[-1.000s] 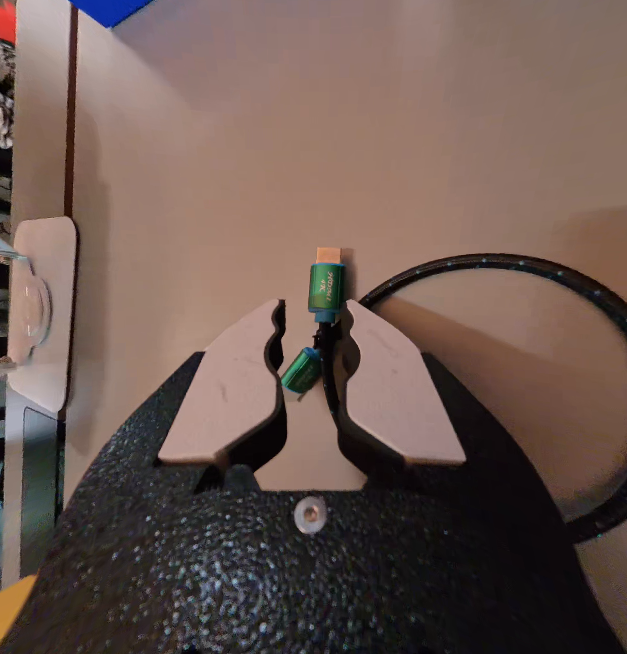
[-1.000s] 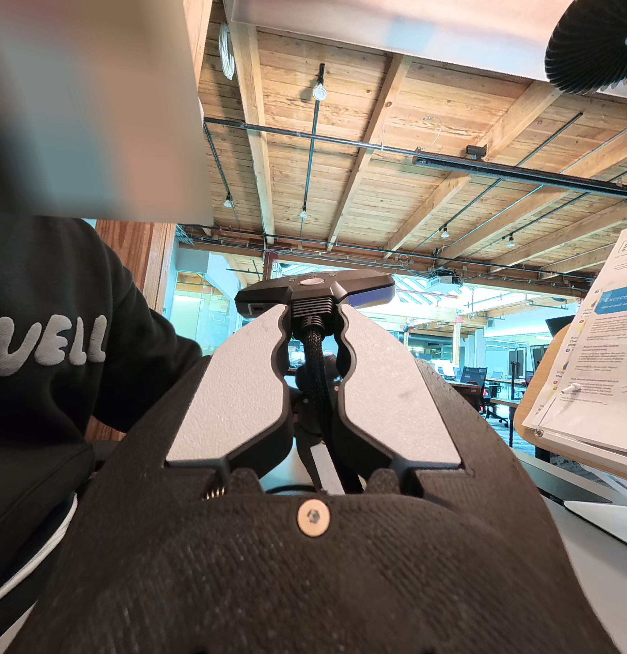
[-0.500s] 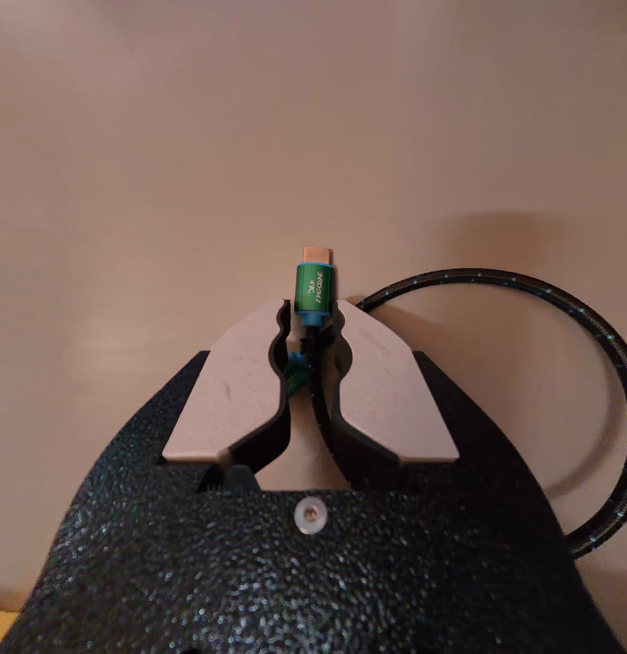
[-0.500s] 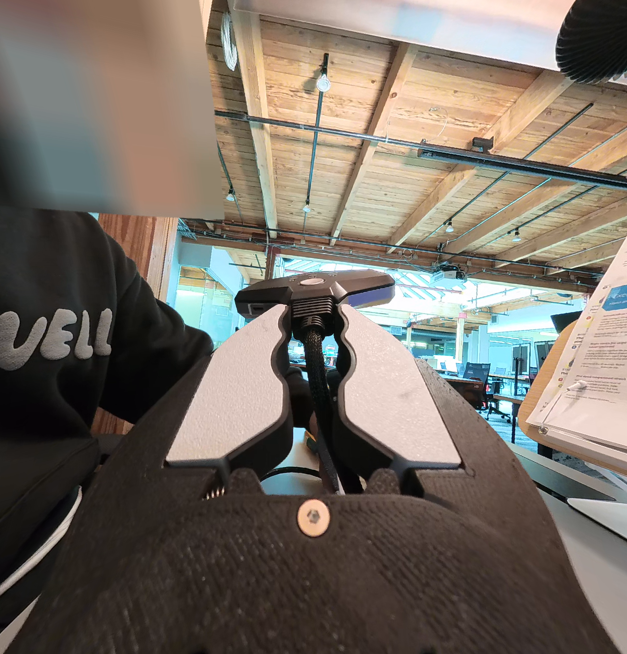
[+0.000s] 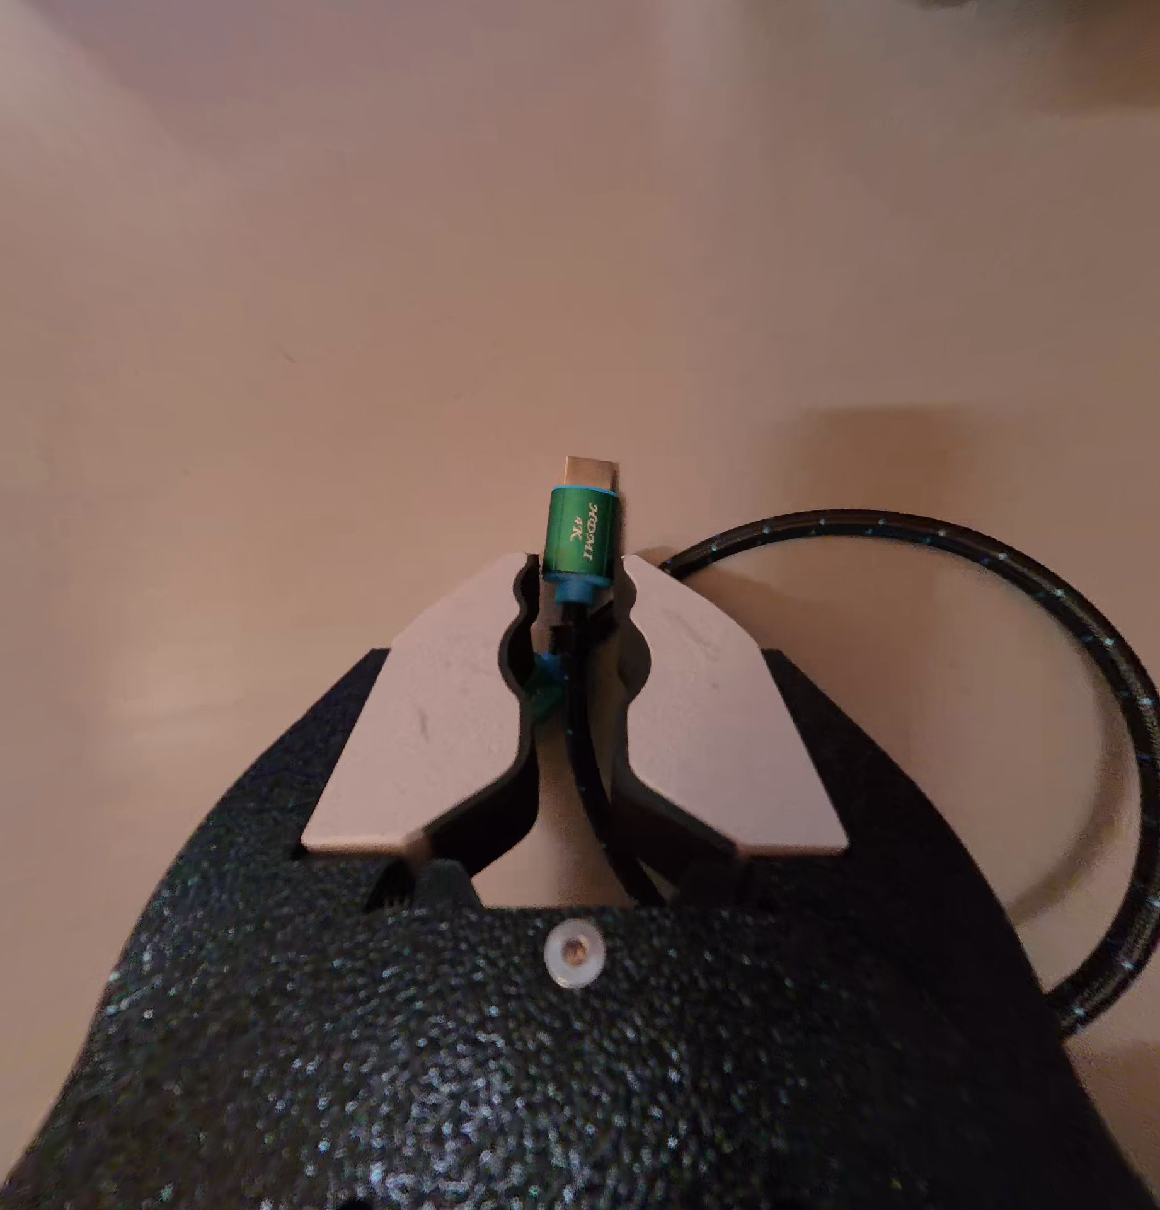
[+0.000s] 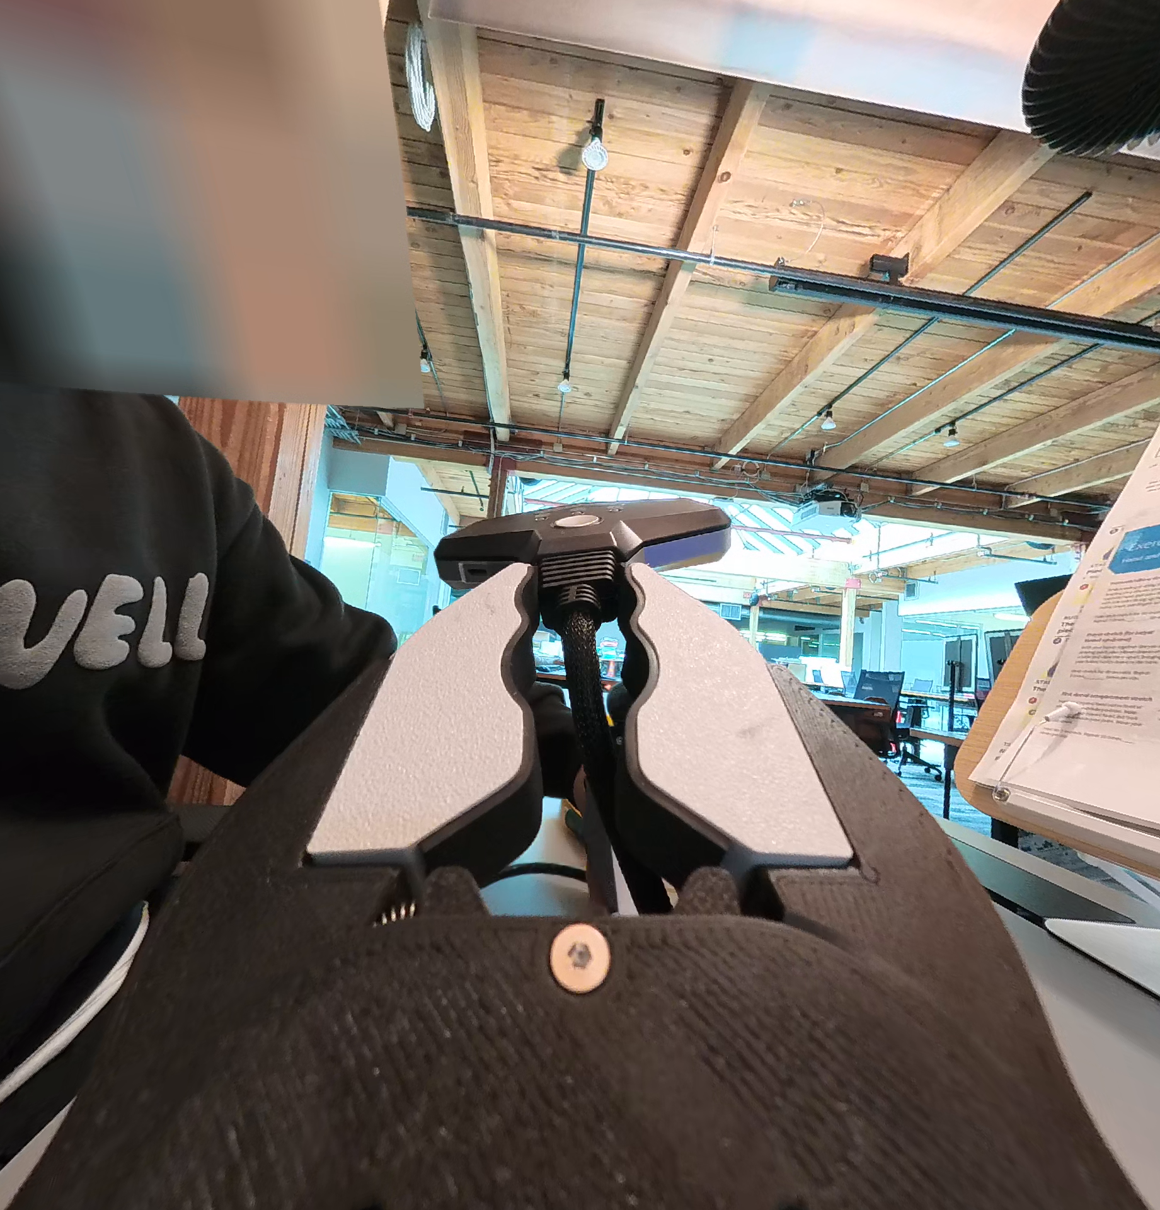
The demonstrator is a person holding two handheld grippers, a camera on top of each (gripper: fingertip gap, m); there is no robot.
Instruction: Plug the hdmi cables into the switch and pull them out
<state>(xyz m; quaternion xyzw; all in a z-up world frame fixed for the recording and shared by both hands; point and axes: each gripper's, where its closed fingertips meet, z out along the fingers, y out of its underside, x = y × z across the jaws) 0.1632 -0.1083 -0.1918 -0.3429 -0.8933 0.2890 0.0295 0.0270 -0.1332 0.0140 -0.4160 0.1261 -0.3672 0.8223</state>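
Observation:
In the left wrist view my left gripper (image 5: 580, 564) is shut on a green HDMI plug (image 5: 578, 535), whose gold tip points away from me over a pale surface (image 5: 433, 294). Its black braided cable (image 5: 1055, 655) loops round to the right. A second green plug (image 5: 545, 689) shows low between the fingers. In the right wrist view my right gripper (image 6: 578, 576) is shut on the ribbed neck of the black HDMI switch (image 6: 583, 531) and holds it up in the air. The switch's braided cable (image 6: 587, 694) runs down between the fingers.
A person in a black sweatshirt (image 6: 106, 622) sits close on the left of the right wrist view. A stand with printed sheets (image 6: 1101, 655) is at the right, and a white table (image 6: 1120, 1021) lies below. A black fan (image 6: 1114, 72) is overhead.
My left gripper has closed from open onto the green plug and moved closer over the pale surface. The right gripper holds the switch as before, tilted slightly.

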